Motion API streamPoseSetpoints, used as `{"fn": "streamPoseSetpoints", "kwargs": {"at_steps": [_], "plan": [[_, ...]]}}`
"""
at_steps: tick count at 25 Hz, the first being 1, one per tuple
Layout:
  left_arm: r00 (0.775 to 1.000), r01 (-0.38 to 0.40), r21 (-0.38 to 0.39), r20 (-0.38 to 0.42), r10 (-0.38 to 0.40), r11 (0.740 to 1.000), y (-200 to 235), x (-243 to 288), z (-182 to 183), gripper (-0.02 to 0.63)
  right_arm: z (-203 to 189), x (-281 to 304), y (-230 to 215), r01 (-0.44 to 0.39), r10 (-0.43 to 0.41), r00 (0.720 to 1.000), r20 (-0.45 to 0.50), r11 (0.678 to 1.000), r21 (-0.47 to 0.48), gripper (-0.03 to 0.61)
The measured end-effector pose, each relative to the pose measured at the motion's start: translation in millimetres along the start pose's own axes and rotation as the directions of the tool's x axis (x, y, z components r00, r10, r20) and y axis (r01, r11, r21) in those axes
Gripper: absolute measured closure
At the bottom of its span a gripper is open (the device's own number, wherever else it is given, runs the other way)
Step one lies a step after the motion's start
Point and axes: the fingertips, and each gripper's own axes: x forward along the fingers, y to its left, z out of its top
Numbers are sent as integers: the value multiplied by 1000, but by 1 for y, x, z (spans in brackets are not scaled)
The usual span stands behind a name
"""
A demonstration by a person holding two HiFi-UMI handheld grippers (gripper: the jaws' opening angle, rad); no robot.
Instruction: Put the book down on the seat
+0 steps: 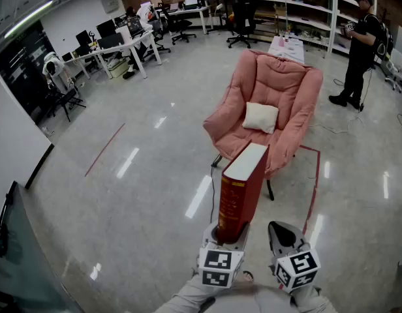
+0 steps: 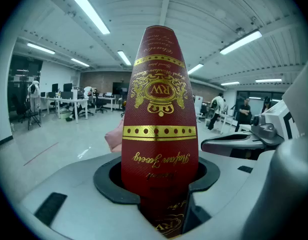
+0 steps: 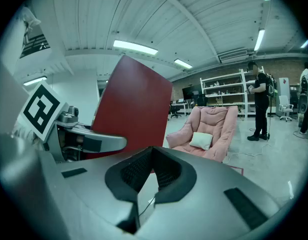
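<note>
A thick red book (image 1: 242, 191) with gold lettering stands upright in my left gripper (image 1: 228, 237), low in the head view; the jaws are shut on its lower end. In the left gripper view the book's spine (image 2: 159, 124) fills the middle, rising from between the jaws of the left gripper (image 2: 159, 194). My right gripper (image 1: 284, 235) hangs just right of the book, shut and empty. From the right gripper (image 3: 144, 184), the book's cover (image 3: 131, 109) shows at left. The pink armchair (image 1: 286, 90) with a white cushion (image 1: 260, 117) on its seat stands ahead.
A person in black (image 1: 361, 44) stands at the back right beside white shelves (image 1: 299, 5). Desks with monitors and chairs (image 1: 123, 44) line the back left. Red tape (image 1: 315, 181) marks the glossy floor by the armchair. A dark panel (image 1: 18, 253) lies at the lower left.
</note>
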Motion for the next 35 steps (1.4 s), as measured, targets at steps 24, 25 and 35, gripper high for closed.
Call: {"fn": "streamPoseSetpoints", "kwargs": {"at_steps": [24,25,35], "plan": [[998,-38,-25,49,39,999,-15,-77,-23,374,2,-54,60,-78,81,994,73,996,-34,574],[998,-42,-29,49,43,999,-14,-75,-24,374,0,-54,58,-76,78,994,71,996,-35,574],[999,-41,-39,26,42,998,-15,-58,-25,374,-5,-49,44,-63,64,997,46,998,-27,574]]}}
